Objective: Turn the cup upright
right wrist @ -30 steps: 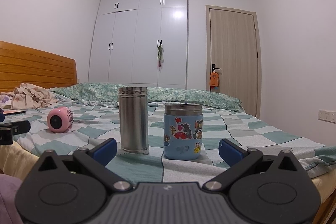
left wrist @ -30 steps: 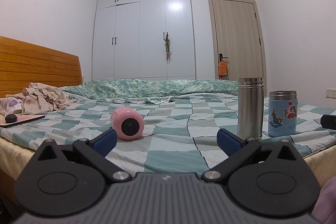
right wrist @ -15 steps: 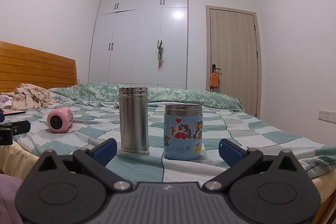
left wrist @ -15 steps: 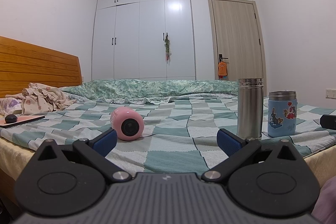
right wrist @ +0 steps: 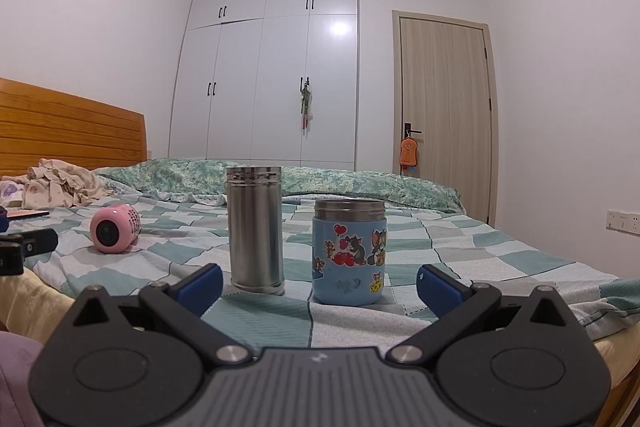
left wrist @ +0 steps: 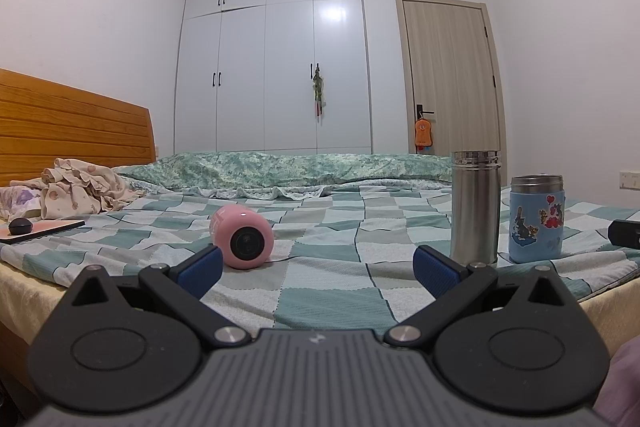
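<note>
A pink cup (left wrist: 241, 238) lies on its side on the checked bed sheet, its dark round end facing me; it also shows in the right wrist view (right wrist: 115, 233) at the left. My left gripper (left wrist: 318, 269) is open and empty, low at the bed's near edge, just short of the pink cup. My right gripper (right wrist: 319, 285) is open and empty, in front of an upright steel flask (right wrist: 255, 229) and an upright blue cartoon cup (right wrist: 349, 251). The flask (left wrist: 475, 207) and blue cup (left wrist: 537, 224) stand at the right in the left wrist view.
A crumpled cloth (left wrist: 78, 191) and a flat board with a dark round object (left wrist: 20, 225) lie at the left near the wooden headboard (left wrist: 72, 131). A folded green quilt (left wrist: 288, 169) runs along the far side. White wardrobe and door stand behind.
</note>
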